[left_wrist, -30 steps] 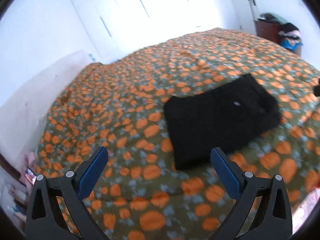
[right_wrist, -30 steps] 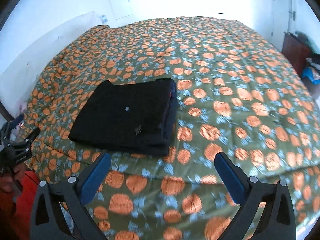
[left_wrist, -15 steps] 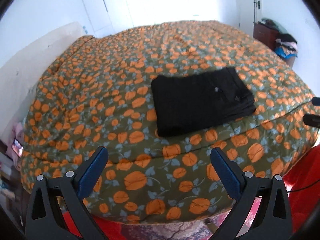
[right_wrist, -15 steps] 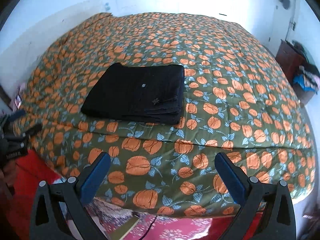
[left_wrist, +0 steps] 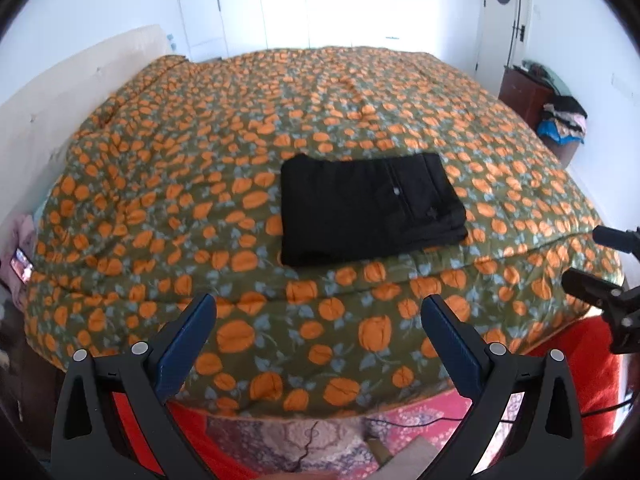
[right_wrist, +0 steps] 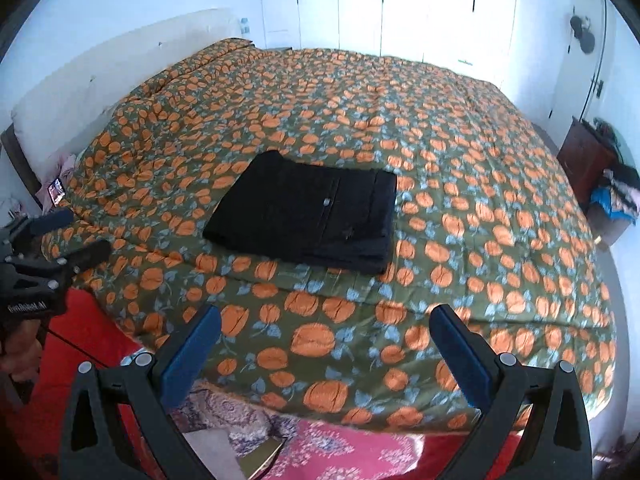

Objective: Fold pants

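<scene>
The black pants point(left_wrist: 368, 208) lie folded into a flat rectangle on the bed's pumpkin-print quilt point(left_wrist: 280, 120), near its front edge; they also show in the right wrist view point(right_wrist: 308, 212). My left gripper point(left_wrist: 318, 320) is open and empty, held off the bed in front of its edge. My right gripper point(right_wrist: 326, 332) is open and empty too, also back from the bed. Each gripper shows in the other's view: the right one at the far right point(left_wrist: 596, 264), the left one at the far left point(right_wrist: 60, 236).
A red patterned rug point(right_wrist: 360, 452) covers the floor below the bed edge. A dark wooden cabinet point(left_wrist: 528, 96) with a pile of clothes point(left_wrist: 564, 120) stands at the right wall. White wardrobe doors point(left_wrist: 348, 0) are behind the bed. A white headboard point(left_wrist: 60, 100) is on the left.
Both grippers have pulled back and away from the bed, still open. The folded pants now look smaller and farther off, and the bed's front edge and floor have come into view.
</scene>
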The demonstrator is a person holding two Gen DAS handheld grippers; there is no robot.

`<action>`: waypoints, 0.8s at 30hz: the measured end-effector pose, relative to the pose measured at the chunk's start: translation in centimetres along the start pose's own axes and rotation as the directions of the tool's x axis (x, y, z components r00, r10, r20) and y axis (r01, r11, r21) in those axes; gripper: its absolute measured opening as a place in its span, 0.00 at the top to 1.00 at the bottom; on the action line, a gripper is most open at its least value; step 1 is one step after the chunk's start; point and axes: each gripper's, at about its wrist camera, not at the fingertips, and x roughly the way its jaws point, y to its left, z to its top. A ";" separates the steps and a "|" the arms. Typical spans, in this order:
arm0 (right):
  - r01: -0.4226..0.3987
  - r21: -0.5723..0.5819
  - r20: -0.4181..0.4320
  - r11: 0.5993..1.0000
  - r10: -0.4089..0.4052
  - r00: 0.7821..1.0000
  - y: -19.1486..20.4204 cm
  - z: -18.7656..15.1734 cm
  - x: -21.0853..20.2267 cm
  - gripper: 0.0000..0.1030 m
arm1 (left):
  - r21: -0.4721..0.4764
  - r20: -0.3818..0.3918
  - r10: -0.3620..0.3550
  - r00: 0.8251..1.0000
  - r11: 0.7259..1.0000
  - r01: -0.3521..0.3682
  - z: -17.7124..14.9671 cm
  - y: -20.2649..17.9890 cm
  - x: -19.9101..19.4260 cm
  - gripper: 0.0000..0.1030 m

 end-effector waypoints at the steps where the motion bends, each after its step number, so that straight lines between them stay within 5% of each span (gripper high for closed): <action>1: -0.007 0.013 -0.009 1.000 0.007 1.000 0.0 -0.3 0.0 0.00 | 0.005 -0.010 0.000 1.000 1.000 0.000 -0.3 -0.2 0.2 0.01; 13: 0.011 0.106 -0.055 0.994 -0.006 0.998 -0.9 -2.4 0.1 0.00 | 0.011 -0.035 0.026 0.999 1.000 -0.026 -1.2 -0.7 0.7 0.01; 24: 0.037 0.068 -0.039 0.997 -0.035 0.999 0.1 -2.5 -0.1 0.00 | 0.012 -0.048 -0.016 0.999 1.000 0.017 -1.2 -1.5 0.8 0.01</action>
